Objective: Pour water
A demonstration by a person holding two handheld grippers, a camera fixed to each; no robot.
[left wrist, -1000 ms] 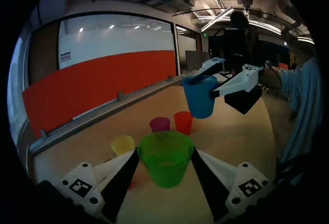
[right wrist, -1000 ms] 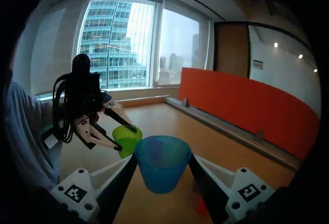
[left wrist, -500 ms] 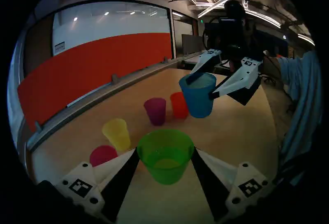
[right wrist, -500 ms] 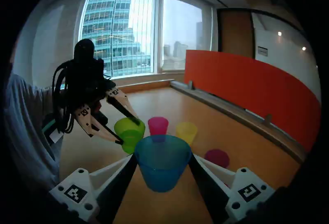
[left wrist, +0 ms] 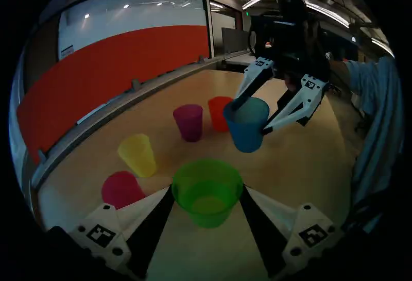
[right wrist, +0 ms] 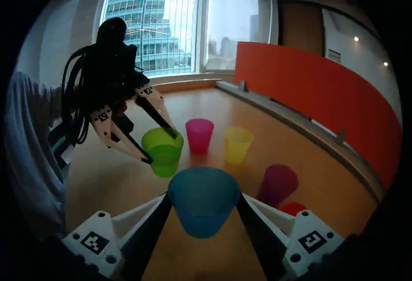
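So here's where we're at: our left tool (left wrist: 206, 191) has both fingers clamped on the green cup (left wrist: 207, 201), one on each side, rim facing up. Our right tool (right wrist: 203, 197) is doing the same with the blue cup (right wrist: 203, 206), squeezed between its two fingers and sitting roughly upright.

From the left gripper view we see the blue cup out in front, held above the wooden desk (left wrist: 309, 162) and leaning a little, just beside the red cup (left wrist: 218, 112). From the right gripper view the green cup sits off to the left, near the pink cup (right wrist: 199, 135).

The other four cups are lined up on the desk in a loose row: pink, then the yellow cup (right wrist: 237, 144), the purple cup (right wrist: 278, 183) and the red one. The two held cups are near each other but not touching. We honestly can't tell if there's water in either one.

There's an orange panel (left wrist: 103, 69) along the far edge of the desk, and big windows (right wrist: 154, 23) behind the left tool.
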